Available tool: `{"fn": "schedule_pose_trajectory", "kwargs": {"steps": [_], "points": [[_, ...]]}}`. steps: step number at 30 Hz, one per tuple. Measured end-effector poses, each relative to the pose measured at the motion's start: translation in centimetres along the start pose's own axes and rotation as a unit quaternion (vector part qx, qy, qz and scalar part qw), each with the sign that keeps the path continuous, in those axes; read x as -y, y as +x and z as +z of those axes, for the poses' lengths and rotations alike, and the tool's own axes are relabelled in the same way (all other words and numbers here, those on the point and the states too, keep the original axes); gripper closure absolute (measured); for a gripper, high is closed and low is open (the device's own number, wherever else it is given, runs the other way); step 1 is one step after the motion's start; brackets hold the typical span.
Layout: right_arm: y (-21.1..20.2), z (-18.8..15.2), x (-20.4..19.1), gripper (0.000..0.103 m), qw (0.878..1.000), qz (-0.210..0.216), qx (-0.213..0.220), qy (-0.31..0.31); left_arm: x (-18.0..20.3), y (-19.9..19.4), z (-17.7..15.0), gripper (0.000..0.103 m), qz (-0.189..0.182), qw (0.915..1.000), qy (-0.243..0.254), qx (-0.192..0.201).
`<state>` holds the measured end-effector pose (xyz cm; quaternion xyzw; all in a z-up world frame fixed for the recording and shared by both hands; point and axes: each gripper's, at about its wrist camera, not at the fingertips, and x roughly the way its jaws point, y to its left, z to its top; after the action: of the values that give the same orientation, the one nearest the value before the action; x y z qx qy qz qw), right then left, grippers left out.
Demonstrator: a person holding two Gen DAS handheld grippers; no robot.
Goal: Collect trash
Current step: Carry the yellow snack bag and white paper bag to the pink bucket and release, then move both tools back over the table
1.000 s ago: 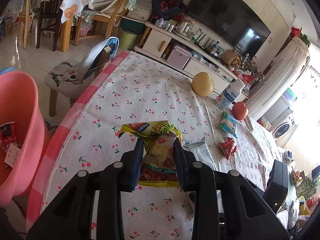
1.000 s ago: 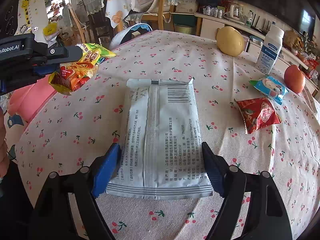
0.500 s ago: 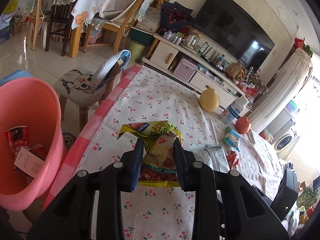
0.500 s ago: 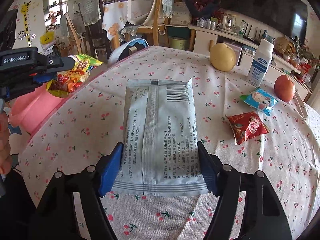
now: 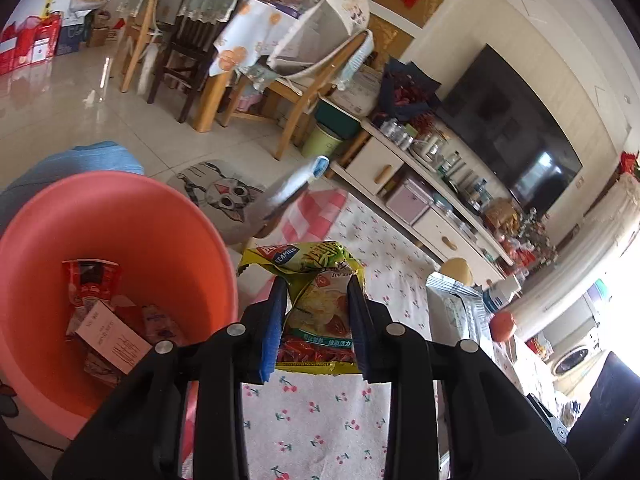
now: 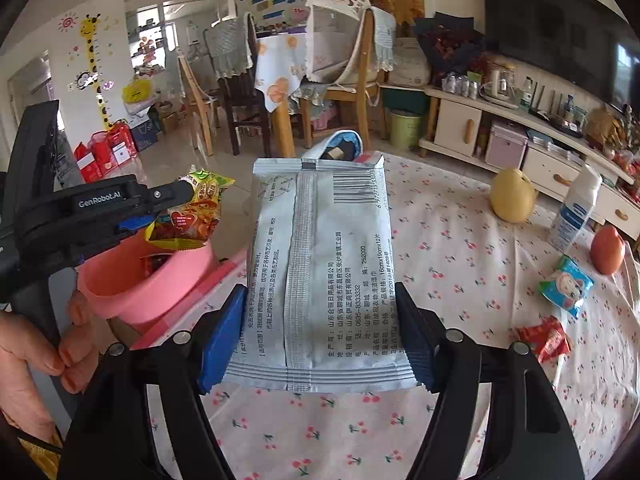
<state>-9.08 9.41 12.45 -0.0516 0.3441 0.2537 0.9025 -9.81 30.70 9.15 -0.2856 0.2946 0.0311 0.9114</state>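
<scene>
My left gripper (image 5: 316, 312) is shut on a yellow-green snack bag (image 5: 320, 312) and holds it in the air at the table's left edge, right beside the rim of the pink bin (image 5: 120, 216). In the right wrist view the snack bag (image 6: 192, 216) hangs over the bin (image 6: 160, 280). My right gripper (image 6: 320, 332) is shut on a grey-white printed pouch (image 6: 324, 264), lifted above the cherry-print tablecloth (image 6: 460, 248). The pouch also shows in the left wrist view (image 5: 460, 304). The bin holds several wrappers and a white card (image 5: 114, 338).
On the table at right lie a red wrapper (image 6: 546, 338), a blue-green packet (image 6: 566, 290), an orange fruit (image 6: 608, 250), a white bottle (image 6: 574, 214) and a yellow pear (image 6: 512, 196). A cat-print stool (image 5: 224, 196) stands beyond the bin. A hand (image 6: 36, 344) grips the left tool.
My left gripper has carried the snack bag left and up, from over the table to beside the bin's rim. My right gripper has lifted the pouch off the cloth.
</scene>
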Motion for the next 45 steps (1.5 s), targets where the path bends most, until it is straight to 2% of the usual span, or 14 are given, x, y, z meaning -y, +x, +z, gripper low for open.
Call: {"fn": "schedule_pose_trajectory", "kwargs": {"steps": [4, 11, 16, 20, 22, 23, 25, 27, 32, 45], "points": [[1.0, 2.1, -3.4, 0.031, 0.999, 0.023, 0.004, -0.031, -2.9, -0.9, 1.3, 0.071, 0.034, 0.9983, -0.042, 0.02], [3.8, 4.7, -9.4, 0.031, 0.995, 0.062, -0.001, -0.079, -7.4, -2.1, 3.2, 0.071, 0.115, 0.9889, -0.084, 0.044], [6.7, 5.5, -13.4, 0.031, 0.991, 0.08, -0.019, -0.11, -10.7, -2.2, 3.8, 0.071, 0.146, 0.9793, -0.135, 0.04], [9.0, 5.5, -15.1, 0.03, 0.988, 0.085, -0.035, -0.122, -12.3, -2.3, 4.0, 0.063, 0.161, 0.9723, -0.164, 0.042], [9.7, 5.4, -15.4, 0.028, 0.988, 0.088, -0.038, -0.122, -12.6, -2.3, 4.2, 0.05, 0.173, 0.9702, -0.163, 0.044], [10.1, 5.4, -15.6, 0.028, 0.988, 0.086, -0.038, -0.122, -12.7, -2.3, 4.3, 0.038, 0.183, 0.9685, -0.162, 0.046], [10.6, 5.2, -15.3, 0.026, 0.989, 0.088, -0.043, -0.113, -12.8, -2.5, 4.4, 0.034, 0.19, 0.9662, -0.165, 0.054], [10.7, 5.0, -14.7, 0.015, 0.99, 0.092, -0.04, -0.096, -13.0, -2.7, 4.5, 0.027, 0.195, 0.9646, -0.166, 0.06], [9.8, 4.4, -13.2, 0.014, 0.994, 0.066, -0.027, -0.077, -12.2, -2.6, 4.5, 0.022, 0.2, 0.9656, -0.153, 0.066], [6.8, 1.6, -8.7, 0.013, 0.997, -0.018, -0.018, -0.075, -6.4, -1.4, 3.9, 0.014, 0.174, 0.9792, -0.025, 0.101]]}}
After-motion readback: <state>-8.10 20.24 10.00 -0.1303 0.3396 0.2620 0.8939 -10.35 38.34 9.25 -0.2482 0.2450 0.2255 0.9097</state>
